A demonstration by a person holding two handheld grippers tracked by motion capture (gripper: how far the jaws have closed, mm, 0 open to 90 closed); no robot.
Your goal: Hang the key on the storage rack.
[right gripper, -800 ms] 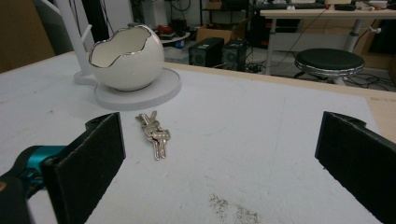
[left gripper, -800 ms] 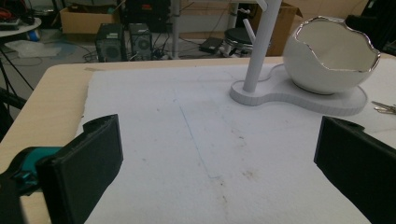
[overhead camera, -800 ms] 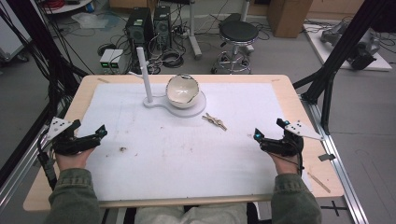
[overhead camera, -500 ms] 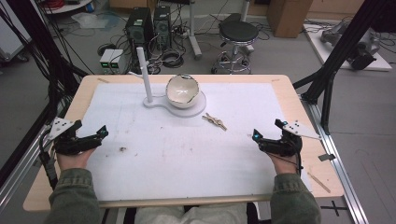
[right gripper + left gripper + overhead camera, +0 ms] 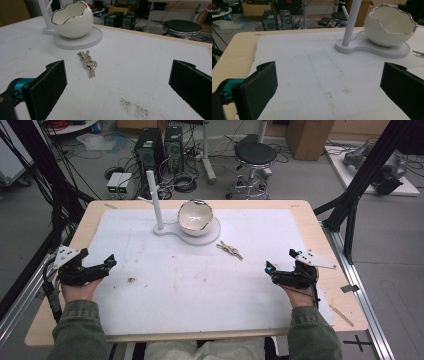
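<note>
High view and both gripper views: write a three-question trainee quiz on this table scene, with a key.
1. True or false: the keys lie inside the egg-shaped bowl.
2. Which gripper is nearer the keys: A) left gripper B) right gripper?
3. Fill in: the bowl and the white post share one flat white ____.

Key
1. False: they lie on the white mat, beside the stand.
2. B; in the right gripper view the keys lie just ahead of its open, empty jaws.
3. stand.
</note>
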